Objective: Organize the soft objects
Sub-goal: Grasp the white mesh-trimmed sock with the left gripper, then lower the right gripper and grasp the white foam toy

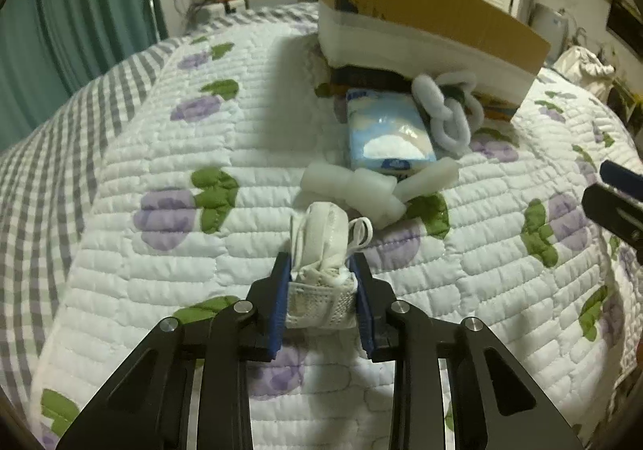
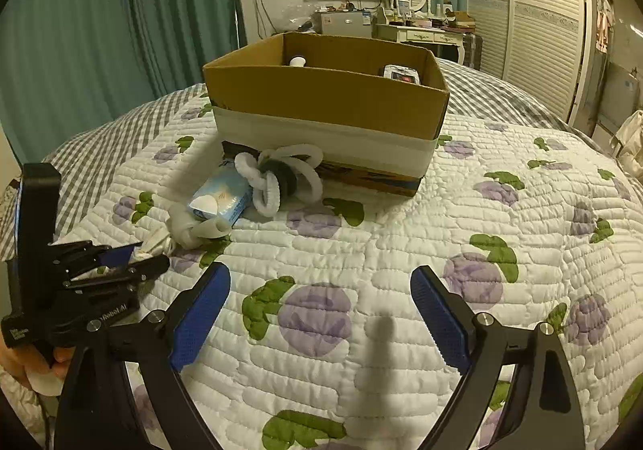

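Observation:
My left gripper (image 1: 320, 261) is shut on a crumpled white face mask (image 1: 321, 245) just above the quilt; it also shows at the left of the right wrist view (image 2: 132, 257). Beyond it lie white foam pieces (image 1: 361, 184), a blue tissue pack (image 1: 386, 132) and a white fluffy loop chain (image 1: 446, 108), all before a cardboard box (image 1: 422, 23). In the right wrist view the box (image 2: 329, 96) stands open with small items inside, the chain (image 2: 281, 176), tissue pack (image 2: 221, 200) and foam (image 2: 193, 229) at its front left. My right gripper (image 2: 321, 289) is open and empty over the quilt.
The flowered quilt (image 2: 402, 249) covers the bed, with a grey checked border at the edges. Green curtains (image 2: 120, 27) hang at the left. A TV, dressing table and wardrobe (image 2: 542, 19) stand beyond the bed. My right gripper shows at the right edge of the left wrist view (image 1: 619, 196).

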Available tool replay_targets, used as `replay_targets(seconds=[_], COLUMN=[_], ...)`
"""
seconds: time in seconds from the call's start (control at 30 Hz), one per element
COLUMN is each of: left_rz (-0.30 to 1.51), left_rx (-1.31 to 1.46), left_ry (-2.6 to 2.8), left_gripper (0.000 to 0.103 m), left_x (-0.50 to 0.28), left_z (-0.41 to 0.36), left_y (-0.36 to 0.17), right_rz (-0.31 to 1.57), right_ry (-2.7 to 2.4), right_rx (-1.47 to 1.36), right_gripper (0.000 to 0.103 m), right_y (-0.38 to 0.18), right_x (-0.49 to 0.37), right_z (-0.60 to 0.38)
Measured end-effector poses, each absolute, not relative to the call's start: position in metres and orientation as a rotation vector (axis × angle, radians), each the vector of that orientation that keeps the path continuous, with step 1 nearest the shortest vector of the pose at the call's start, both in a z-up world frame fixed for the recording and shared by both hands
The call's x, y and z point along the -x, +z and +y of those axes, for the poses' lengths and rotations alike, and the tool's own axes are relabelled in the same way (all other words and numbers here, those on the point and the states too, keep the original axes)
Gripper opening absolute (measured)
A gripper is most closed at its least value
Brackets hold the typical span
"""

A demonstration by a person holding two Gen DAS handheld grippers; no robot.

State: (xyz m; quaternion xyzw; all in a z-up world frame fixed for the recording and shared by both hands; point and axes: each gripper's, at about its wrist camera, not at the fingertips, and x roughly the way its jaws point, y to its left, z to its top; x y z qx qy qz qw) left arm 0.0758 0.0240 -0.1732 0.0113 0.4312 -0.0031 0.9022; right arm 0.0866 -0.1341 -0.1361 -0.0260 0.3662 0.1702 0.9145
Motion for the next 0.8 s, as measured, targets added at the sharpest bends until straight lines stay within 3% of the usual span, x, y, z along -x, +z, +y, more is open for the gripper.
replay_targets(seconds=[0.5,0.8], left_rz=[0.762,0.812], left_rx=[-0.044,-0.107], left_ry=[-0.007,-0.085], left_gripper=[0.028,0.028], left_x=[-0.103,-0.143], left_z=[0.067,0.080], left_y=[-0.113,-0.125], right_rz=[0.751,0.809], right_ry=[0.416,0.414], right_rx=[0.110,0.118], right_gripper=[0.092,0.091], right_y=[-0.132,-0.162], right_x=[-0.086,-0.117], right_z=[-0.077,-0.007])
